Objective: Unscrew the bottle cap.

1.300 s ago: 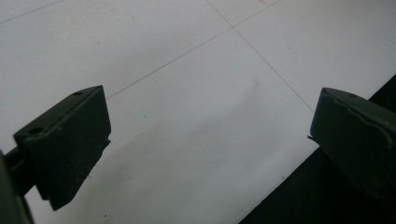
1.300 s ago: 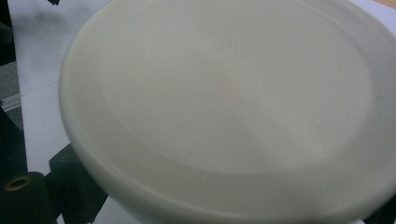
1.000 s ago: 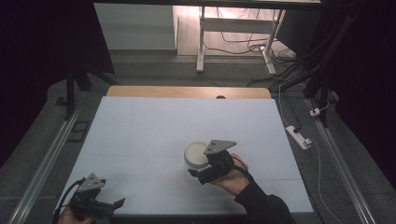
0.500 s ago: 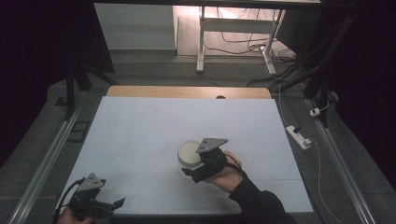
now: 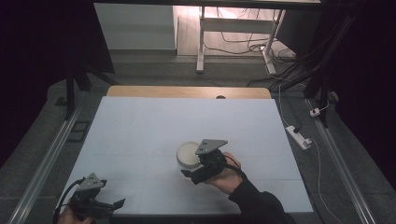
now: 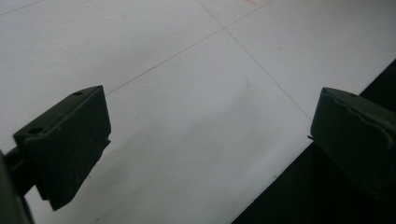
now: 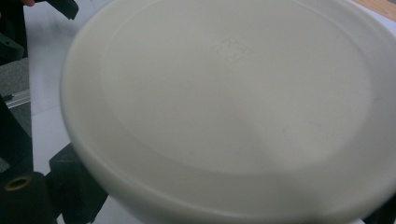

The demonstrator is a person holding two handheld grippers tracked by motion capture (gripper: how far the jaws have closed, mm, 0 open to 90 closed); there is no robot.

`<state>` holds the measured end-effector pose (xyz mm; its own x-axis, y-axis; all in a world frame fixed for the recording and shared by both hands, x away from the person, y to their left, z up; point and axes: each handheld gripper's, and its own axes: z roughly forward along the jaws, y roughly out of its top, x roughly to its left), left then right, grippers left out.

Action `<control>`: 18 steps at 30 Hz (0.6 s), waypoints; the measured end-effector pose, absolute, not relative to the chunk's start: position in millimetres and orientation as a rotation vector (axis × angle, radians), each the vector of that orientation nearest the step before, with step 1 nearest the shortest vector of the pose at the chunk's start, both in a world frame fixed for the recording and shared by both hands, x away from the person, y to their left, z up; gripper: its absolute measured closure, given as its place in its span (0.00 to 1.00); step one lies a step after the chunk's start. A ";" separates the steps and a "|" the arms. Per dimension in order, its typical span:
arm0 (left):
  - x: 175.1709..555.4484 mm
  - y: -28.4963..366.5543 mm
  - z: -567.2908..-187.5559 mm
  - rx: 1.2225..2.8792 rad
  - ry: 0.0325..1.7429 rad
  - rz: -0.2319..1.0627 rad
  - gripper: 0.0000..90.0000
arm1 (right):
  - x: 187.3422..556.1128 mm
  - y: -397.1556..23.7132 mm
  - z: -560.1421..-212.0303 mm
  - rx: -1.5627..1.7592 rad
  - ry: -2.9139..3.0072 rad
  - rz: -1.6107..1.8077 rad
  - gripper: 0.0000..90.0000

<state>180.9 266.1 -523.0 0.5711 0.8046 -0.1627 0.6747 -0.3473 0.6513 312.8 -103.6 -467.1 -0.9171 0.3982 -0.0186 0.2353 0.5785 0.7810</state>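
High view: the right hand-held gripper (image 5: 194, 171) is closed on the near side of a white upside-down bowl (image 5: 188, 154) in the middle of the worktop (image 5: 140, 130). The left hand-held gripper (image 5: 112, 204) is wide open, holding nothing, at the near left corner

White bowl (image 7: 224, 107) blurred, edge-cropped

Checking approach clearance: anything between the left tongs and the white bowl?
Nothing visible. The left tongs sit open at the table's near left corner, and only bare white tabletop lies between them and the white bowl. The right tongs are already at the bowl's near side.
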 end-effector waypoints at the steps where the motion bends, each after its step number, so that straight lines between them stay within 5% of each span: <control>1: 181.1 266.6 -523.0 2.108 1.170 0.230 0.00 | 312.6 -103.8 -466.9 0.533 2.616 1.253 0.07; 18: 190.6 267.6 -517.0 2.081 1.033 0.146 0.00 | 311.4 -104.8 -466.8 0.525 2.618 1.261 0.07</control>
